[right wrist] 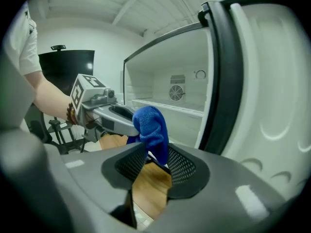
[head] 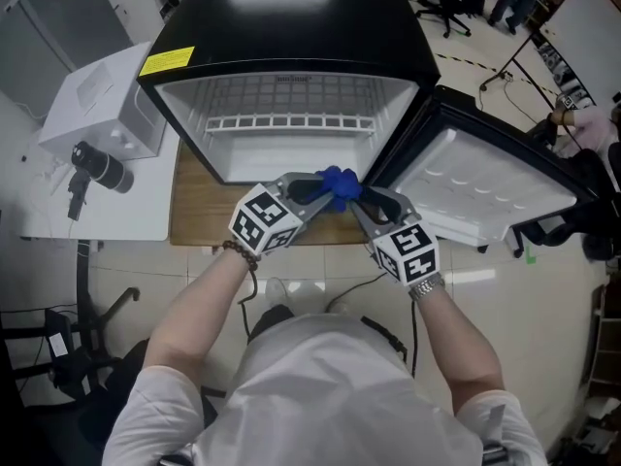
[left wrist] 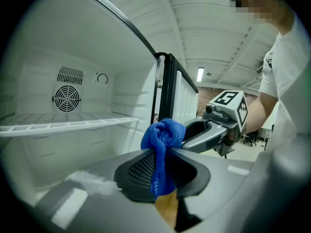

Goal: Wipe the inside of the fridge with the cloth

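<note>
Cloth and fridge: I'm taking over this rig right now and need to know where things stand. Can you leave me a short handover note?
Left gripper: shut on the cloth, just in front of the fridge.
Right gripper: jaws apart, with the cloth hanging between them, not pinched.
Door: swung open to the right.
Done: fridge opened, cloth picked up.
Left: all the wiping. The cloth is not yet inside the fridge.

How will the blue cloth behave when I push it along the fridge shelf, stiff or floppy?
Probably floppy: the blue cloth bunches above the left gripper, shut on it, and its tail hangs limp below. Likely light, since that small pinch seems to carry it while the right gripper stands open.
</note>
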{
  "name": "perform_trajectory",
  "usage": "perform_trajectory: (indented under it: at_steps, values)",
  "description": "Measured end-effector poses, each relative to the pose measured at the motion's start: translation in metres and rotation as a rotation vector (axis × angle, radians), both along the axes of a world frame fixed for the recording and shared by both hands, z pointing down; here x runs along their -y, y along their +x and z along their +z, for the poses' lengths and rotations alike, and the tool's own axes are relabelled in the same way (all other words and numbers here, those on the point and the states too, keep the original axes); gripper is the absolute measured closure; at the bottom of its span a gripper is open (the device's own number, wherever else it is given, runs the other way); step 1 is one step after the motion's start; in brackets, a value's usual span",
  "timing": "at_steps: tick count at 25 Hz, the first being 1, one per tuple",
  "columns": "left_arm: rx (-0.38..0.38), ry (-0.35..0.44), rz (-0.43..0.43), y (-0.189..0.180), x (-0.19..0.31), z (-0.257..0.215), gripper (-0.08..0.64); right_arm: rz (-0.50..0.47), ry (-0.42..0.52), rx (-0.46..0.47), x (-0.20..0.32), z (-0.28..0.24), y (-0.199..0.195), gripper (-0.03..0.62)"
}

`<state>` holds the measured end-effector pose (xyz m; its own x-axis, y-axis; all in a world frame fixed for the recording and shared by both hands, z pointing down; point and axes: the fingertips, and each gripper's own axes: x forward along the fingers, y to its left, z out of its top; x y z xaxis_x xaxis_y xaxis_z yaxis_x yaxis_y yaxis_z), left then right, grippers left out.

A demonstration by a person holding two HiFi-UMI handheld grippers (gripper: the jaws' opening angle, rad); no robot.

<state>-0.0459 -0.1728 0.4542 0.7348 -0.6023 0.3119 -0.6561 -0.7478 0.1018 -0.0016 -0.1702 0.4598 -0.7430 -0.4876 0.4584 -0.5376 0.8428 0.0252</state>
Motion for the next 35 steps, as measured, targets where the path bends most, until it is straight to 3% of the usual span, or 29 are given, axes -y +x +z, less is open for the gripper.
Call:
perform_trajectory:
  at_steps: [5,10,18,35]
  values:
    - [-0.007,0.002,-0.102,0.008,0.029,0.018,0.499,0.127,-0.001,-0.017,0.012,0.002,0.032,0.459]
    - [-0.021,0.004,-0.161,0.019,0.054,0.035,0.499,0.185,0.047,0.011,0.02,-0.009,0.046,0.573]
    - [-0.043,0.006,-0.226,0.034,0.091,0.054,0.499,0.136,0.065,0.051,0.018,-0.017,0.042,0.591]
    - [-0.084,0.053,-0.41,0.007,0.172,0.068,0.5,0.002,0.105,0.096,0.016,-0.026,0.017,0.591]
